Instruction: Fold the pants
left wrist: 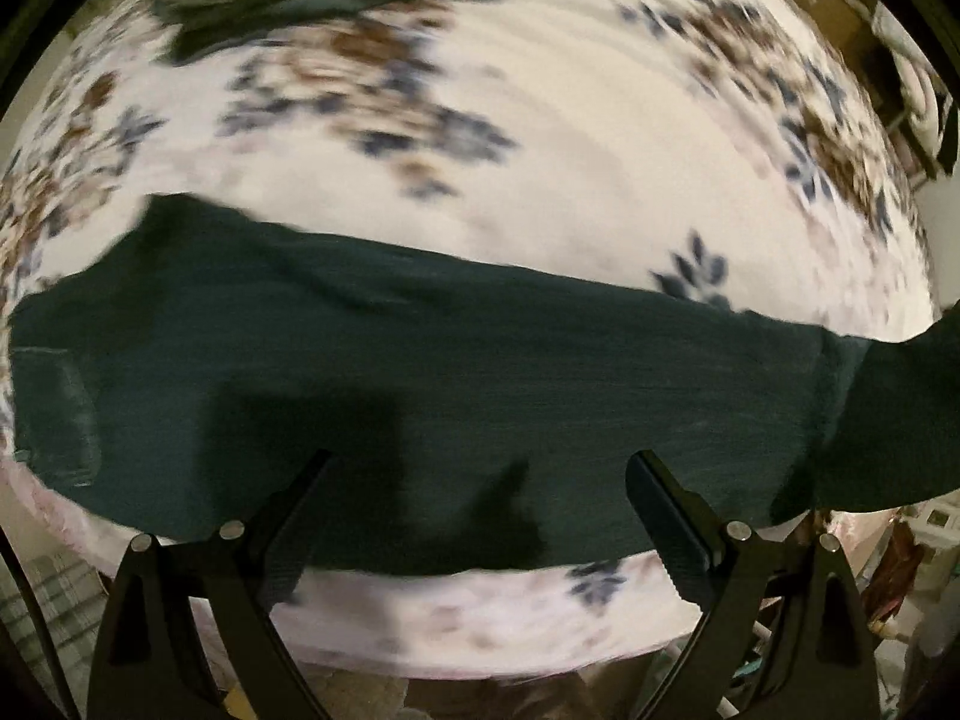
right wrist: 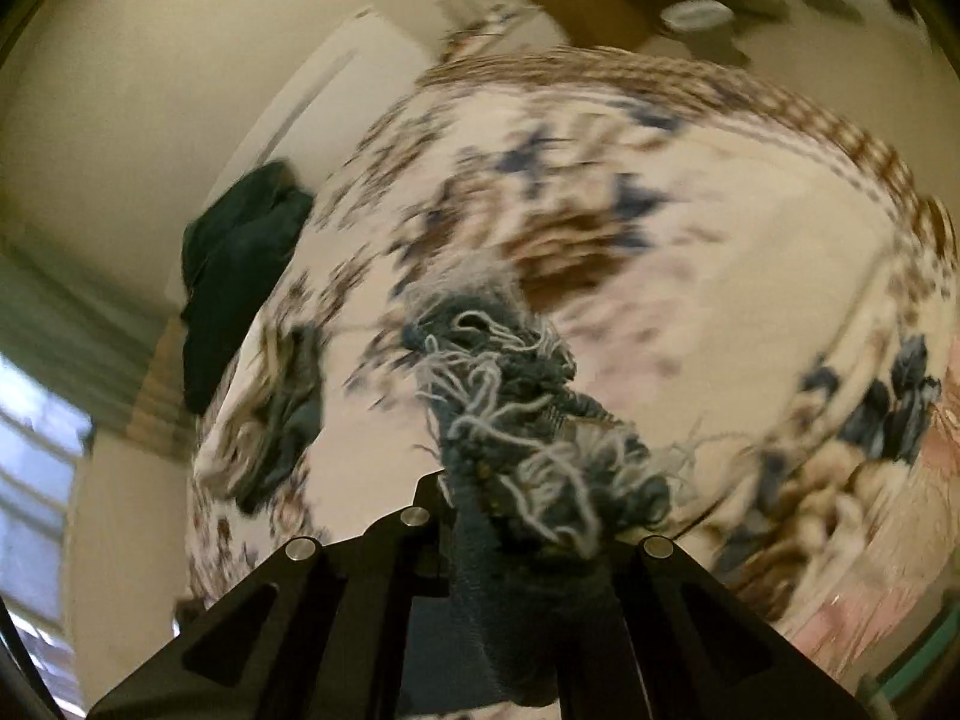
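On our left, the left tongs [left wrist: 480, 468] gape wide over the dark green pants [left wrist: 420, 384] — holding nothing — laid as a long band across the floral bed [left wrist: 600, 180]. On our right, the right tongs [right wrist: 528, 510] pinch a frayed hem, likely theirs — blur hides more. Folding is barely begun; most remains.

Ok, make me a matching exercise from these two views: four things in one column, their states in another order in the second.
Things:
1. left gripper
2. right gripper
3. pants
4. floral blanket

States:
A. clamped on a frayed hem
B. spread under the dark fabric
C. fingers wide apart, holding nothing
D. lying in a long dark band

Pairs: 1-C, 2-A, 3-D, 4-B
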`<state>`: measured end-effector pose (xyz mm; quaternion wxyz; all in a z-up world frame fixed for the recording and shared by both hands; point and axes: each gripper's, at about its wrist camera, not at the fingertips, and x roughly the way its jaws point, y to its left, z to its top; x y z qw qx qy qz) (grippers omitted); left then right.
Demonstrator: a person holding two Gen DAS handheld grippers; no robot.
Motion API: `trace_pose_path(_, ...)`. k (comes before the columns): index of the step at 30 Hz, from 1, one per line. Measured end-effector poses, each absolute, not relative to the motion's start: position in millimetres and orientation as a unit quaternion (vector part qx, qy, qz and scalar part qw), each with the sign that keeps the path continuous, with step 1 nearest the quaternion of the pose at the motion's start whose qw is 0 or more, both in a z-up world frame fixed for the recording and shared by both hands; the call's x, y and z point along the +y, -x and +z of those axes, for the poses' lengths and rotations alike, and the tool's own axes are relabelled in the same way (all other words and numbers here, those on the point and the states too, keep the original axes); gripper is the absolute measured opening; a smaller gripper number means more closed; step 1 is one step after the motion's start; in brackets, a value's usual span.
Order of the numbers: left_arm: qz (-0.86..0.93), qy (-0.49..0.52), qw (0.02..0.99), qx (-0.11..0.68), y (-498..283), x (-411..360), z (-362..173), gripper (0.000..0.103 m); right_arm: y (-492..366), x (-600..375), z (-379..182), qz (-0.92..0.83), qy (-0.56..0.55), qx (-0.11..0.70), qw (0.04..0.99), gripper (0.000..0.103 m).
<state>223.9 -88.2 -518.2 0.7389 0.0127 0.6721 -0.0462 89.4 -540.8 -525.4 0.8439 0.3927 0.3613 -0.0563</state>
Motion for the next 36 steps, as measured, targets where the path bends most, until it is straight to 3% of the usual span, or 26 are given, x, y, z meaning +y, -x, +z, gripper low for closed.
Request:
trace_pose_path(8, 0.009, 0.038, 0.754, 0.656, -188, 28, -476, 0.096, -122, -316, -503, 0.001, -0.239, 0.420, 0.875, 0.005)
trace_pose_path(16, 0.059, 0.059, 0.754, 0.652, -171, 139, -486, 0.096, -160, -104, -592, 0.071, -0.060, 0.510, 0.855, 0.005)
trace_pose_path(18, 0.061, 0.061, 0.754, 0.651, -170, 152, -488, 0.096, -167, -83, -620, 0.064, -0.030, 0.551, 0.832, 0.011)
trace_pose_path(19, 0.061, 0.066, 0.754, 0.651, -171, 154, -490, 0.096, -171, -84, -627, 0.065, -0.033, 0.569, 0.819, 0.013)
trace_pose_path(21, 0.053, 0.080, 0.752, 0.652, -173, 156, -492, 0.096, -173, -89, -624, 0.084, -0.056, 0.586, 0.804, 0.026)
trace_pose_path(23, 0.036, 0.099, 0.751, 0.652, -175, 154, -490, 0.096, -169, -107, -610, 0.125, -0.131, 0.598, 0.781, 0.084)
trace_pose_path(24, 0.026, 0.109, 0.752, 0.650, -177, 150, -487, 0.096, -163, -121, -598, 0.142, -0.173, 0.593, 0.773, 0.089)
trace_pose_path(29, -0.036, 0.144, 0.752, 0.642, -196, 122, -477, 0.096, -130, -224, -555, 0.112, -0.310, 0.559, 0.761, 0.089)
trace_pose_path(36, -0.088, 0.109, 0.717, 0.683, -234, 60, -535, 0.096, -108, -356, -600, -0.047, -0.330, 0.595, 0.731, 0.089)
